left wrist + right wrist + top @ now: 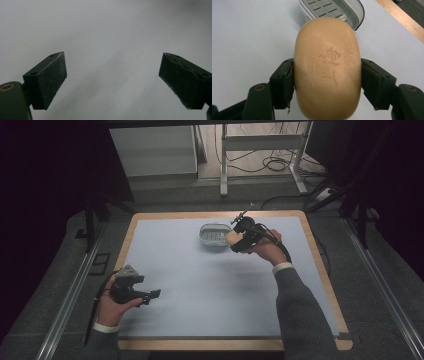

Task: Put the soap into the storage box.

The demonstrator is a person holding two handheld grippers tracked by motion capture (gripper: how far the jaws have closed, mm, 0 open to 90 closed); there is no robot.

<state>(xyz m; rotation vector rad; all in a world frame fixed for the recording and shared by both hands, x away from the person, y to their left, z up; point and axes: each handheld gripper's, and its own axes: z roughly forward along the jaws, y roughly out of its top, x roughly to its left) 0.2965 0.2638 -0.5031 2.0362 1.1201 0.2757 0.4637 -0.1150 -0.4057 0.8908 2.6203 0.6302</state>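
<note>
A tan oval bar of soap (327,67) with a stamped mark is clamped between the two black jaws of my right gripper (327,85). In the high view the right gripper (236,240) holds the soap (233,238) just off the right end of a grey slotted soap dish (212,234) on the pale blue mat. The dish (337,10) lies just beyond the soap in the right gripper view. My left gripper (155,294) rests near the mat's front left, its jaws wide apart over bare mat, and the left gripper (112,80) has nothing between them.
The pale blue mat (200,280) covers a wooden-edged table (320,265). Behind the table stand a white metal frame (260,150) and loose cables on the floor. Metal rails (70,295) run along both sides of the table.
</note>
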